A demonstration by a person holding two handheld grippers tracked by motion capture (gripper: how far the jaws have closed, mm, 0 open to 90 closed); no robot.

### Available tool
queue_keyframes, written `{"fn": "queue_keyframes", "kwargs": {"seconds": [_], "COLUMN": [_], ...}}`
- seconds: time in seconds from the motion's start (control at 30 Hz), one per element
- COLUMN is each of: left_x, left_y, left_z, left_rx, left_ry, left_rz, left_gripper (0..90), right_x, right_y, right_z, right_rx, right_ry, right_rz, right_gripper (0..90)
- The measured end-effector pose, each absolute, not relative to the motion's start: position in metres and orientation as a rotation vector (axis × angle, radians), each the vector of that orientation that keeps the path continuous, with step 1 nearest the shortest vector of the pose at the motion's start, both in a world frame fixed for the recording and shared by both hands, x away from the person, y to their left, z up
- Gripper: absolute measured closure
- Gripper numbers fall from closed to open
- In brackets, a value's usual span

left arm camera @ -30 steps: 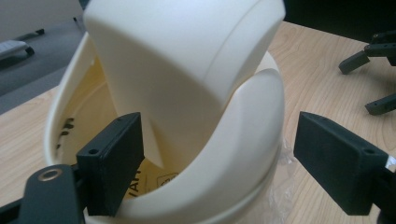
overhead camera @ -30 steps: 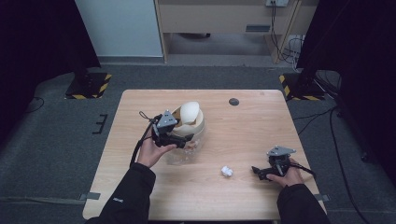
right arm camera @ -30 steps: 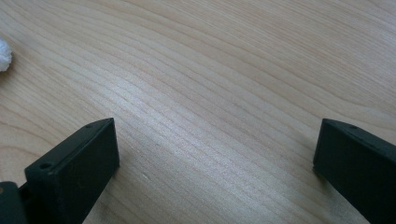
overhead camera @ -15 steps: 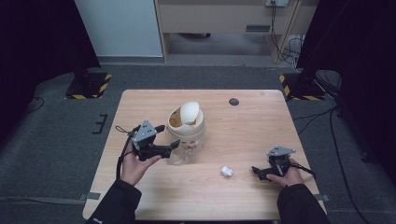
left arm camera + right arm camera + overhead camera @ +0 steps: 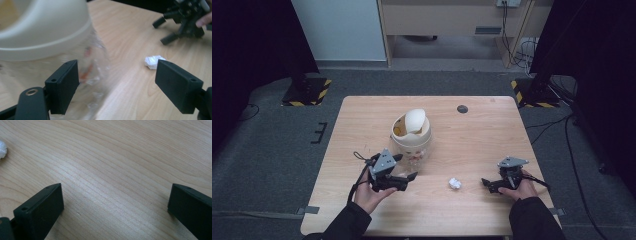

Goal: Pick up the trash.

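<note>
A small bin with a cream swing lid [image 5: 411, 127] and a clear body [image 5: 416, 152] stands at the table's middle. Scraps show through the clear body [image 5: 93, 56] under the lid [image 5: 42, 22]. A crumpled white paper ball [image 5: 455, 183] lies on the wood to the bin's front right [image 5: 153, 61] [image 5: 2, 148]. My left gripper [image 5: 408, 168] is just in front of the bin, open and holding nothing [image 5: 117, 75]. My right gripper [image 5: 488, 184] rests low at the front right, to the right of the ball. It is open over bare wood [image 5: 115, 200].
A small black disc [image 5: 462, 109] sits near the table's far edge. The wooden table [image 5: 362, 125] has bare room on its left and far right. Dark stands and cables lie on the carpet around it.
My left gripper has drawn back from the bin's lid toward the person, swinging left and then stopping low in front of the bin. The right gripper has stayed put.
</note>
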State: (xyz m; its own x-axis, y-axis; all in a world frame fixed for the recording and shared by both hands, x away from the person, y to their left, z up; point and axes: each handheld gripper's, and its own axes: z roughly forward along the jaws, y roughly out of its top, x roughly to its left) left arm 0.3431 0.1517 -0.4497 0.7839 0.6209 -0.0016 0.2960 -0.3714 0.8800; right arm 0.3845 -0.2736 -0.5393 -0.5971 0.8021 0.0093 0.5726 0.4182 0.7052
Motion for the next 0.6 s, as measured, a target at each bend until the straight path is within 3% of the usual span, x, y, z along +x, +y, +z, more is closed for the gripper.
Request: {"fn": "queue_keyframes", "kwargs": {"seconds": [0.6], "left_x": [0.333], "left_y": [0.080], "left_z": [-0.489], "left_rx": [2.139], "left_ry": [0.594], "left_rz": [0.258], "left_gripper": [23.6], "right_x": [0.385], "right_y": [-0.274], "right_z": [-0.539], "right_rx": [1.184], "right_ry": [2.349], "right_rz": [0.975], "right_gripper": [0.5]}}
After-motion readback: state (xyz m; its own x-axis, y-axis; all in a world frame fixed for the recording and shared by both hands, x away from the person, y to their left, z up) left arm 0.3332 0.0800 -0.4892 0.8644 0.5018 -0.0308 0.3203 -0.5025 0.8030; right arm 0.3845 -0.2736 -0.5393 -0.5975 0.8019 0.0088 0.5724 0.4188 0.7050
